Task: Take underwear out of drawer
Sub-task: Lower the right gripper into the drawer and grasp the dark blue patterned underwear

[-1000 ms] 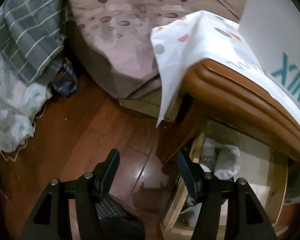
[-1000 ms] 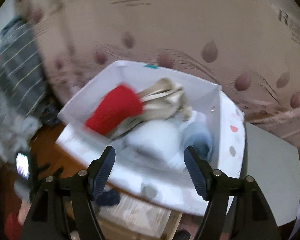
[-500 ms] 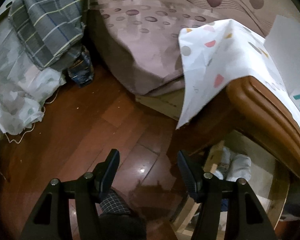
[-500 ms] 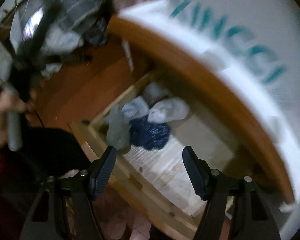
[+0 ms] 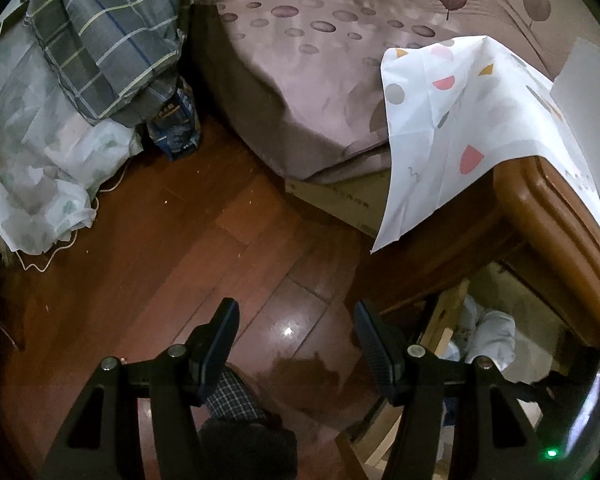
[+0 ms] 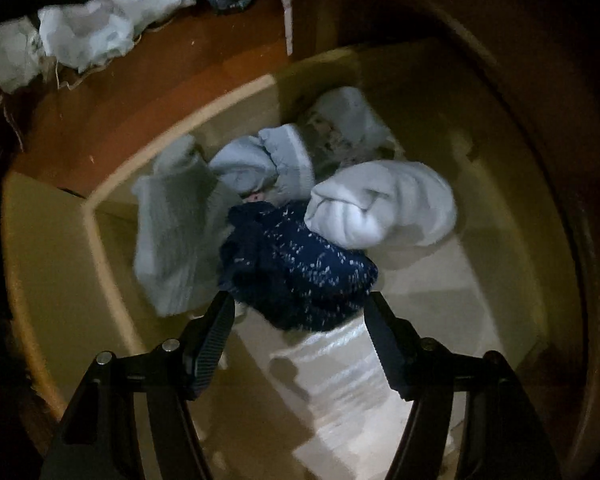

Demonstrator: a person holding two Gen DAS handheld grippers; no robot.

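Left wrist view: the left gripper (image 5: pixel 294 330) hangs over the wooden floor (image 5: pixel 148 248), its fingers (image 5: pixel 220 330) spread apart with nothing between them. To the right a wooden desk (image 5: pixel 540 216) carries a patterned white cloth (image 5: pixel 440 128); below its edge the open drawer (image 5: pixel 446 312) shows a pale bundle (image 5: pixel 494 334). A bed (image 5: pixel 320 80) lies beyond, and a plaid cloth (image 5: pixel 108 32) sits at the upper left.

Right wrist view: the right gripper (image 6: pixel 300 328) points down into the drawer (image 6: pixel 48 240), its fingers (image 6: pixel 214 332) apart and empty. The dark blue speckled underwear (image 6: pixel 296 264) lies in the drawer just ahead of the fingertips, untouched, beside a white roll (image 6: pixel 384 204), a light blue piece (image 6: pixel 260 160) and a grey piece (image 6: pixel 176 224)
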